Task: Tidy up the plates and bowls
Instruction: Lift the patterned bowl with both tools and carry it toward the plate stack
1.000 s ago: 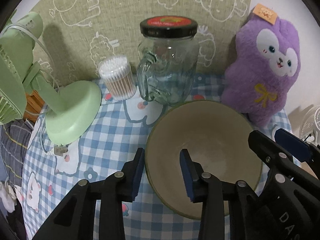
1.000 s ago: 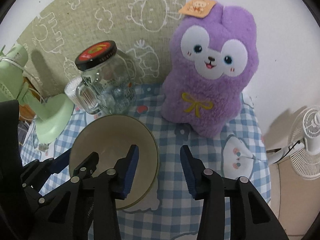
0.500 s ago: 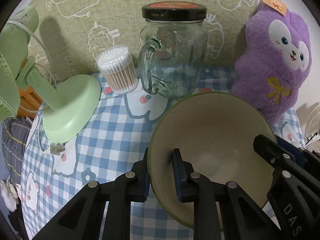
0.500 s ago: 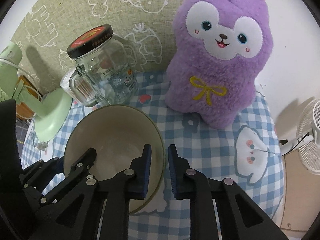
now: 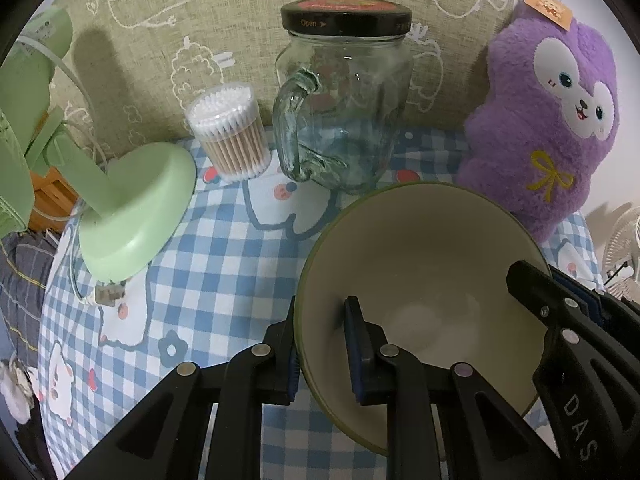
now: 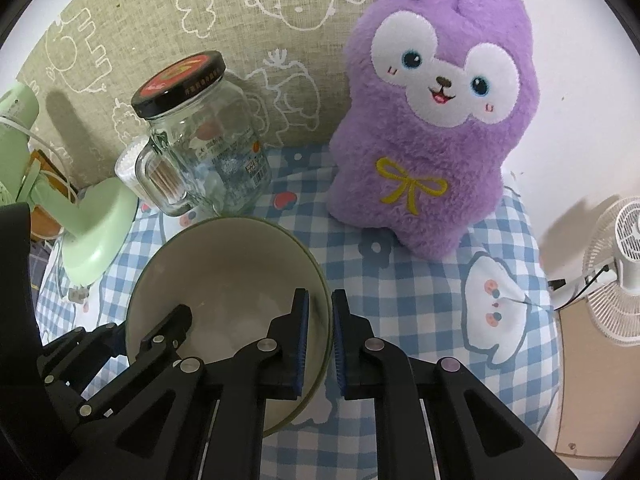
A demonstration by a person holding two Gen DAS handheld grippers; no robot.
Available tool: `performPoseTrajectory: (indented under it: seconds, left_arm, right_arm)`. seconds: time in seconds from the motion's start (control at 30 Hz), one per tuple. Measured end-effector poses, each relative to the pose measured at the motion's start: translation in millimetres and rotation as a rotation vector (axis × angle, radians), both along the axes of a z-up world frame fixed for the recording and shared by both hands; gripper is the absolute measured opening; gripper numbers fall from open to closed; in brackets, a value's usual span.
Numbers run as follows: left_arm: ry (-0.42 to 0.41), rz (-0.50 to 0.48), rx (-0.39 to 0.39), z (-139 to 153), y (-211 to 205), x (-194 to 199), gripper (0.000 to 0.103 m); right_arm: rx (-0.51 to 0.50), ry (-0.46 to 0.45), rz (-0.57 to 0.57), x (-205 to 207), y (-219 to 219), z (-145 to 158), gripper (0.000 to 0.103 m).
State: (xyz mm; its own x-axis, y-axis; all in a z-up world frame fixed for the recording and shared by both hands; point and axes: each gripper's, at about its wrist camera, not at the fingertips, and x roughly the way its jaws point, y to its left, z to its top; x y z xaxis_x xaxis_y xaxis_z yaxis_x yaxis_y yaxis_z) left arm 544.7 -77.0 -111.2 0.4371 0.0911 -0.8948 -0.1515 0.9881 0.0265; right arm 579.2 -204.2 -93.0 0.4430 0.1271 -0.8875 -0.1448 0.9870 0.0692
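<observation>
A cream bowl with a dark green rim [image 5: 424,248] is held by both grippers, tilted above the blue checked tablecloth [image 5: 208,264]. My left gripper [image 5: 322,320] is shut on the bowl's left rim, one pad inside and one outside. My right gripper [image 6: 320,312] is shut on the bowl's right rim [image 6: 320,276] the same way. The bowl [image 6: 224,272] is empty inside. The right gripper's fingers [image 5: 536,292] show at the bowl's right side in the left wrist view.
A glass handled jar with a black lid [image 5: 344,112] stands just behind the bowl. A cotton swab tub [image 5: 232,132] and a green desk fan base [image 5: 132,216] are to the left. A purple plush toy [image 6: 432,128] sits at the right. A white fan [image 6: 616,264] stands off the table.
Both grippers went from open astride the bowl's rim to shut on it. The bowl has risen and tilted, closer to the jar.
</observation>
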Motion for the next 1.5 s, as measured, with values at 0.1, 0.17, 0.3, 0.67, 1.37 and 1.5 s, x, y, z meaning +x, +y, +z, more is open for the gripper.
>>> performPoseTrajectory:
  seconds: [0.1, 0.17, 0.3, 0.67, 1.37, 1.5]
  left_arm:
    - [-0.006, 0.004, -0.001, 4.2, 0.3, -3.9, 0.016]
    - [-0.012, 0.007, 0.003, 9.2, -1.0, -8.4, 0.016]
    - [-0.015, -0.011, 0.006, 18.9, -8.2, -16.0, 0.016]
    - [-0.038, -0.03, -0.006, 53.4, -12.5, -49.9, 0.014]
    - [-0.112, -0.069, -0.011, 124.2, -4.9, -154.5, 0.014]
    - [-0.129, -0.075, 0.008, 139.6, -1.6, -180.6, 0.014]
  right_arm:
    - [0.007, -0.001, -0.005, -4.3, -2.9, 5.1, 0.014]
    - [0.002, -0.007, -0.01, -8.0, -5.6, 9.6, 0.014]
    - [-0.009, -0.01, -0.021, -15.9, -8.7, 18.3, 0.014]
    - [-0.029, -0.039, -0.026, -53.2, -10.2, 55.1, 0.014]
    - [-0.039, -0.073, -0.062, -166.3, 0.7, 129.0, 0.014]
    - [-0.026, -0.084, -0.063, -190.7, 2.7, 140.5, 0.014]
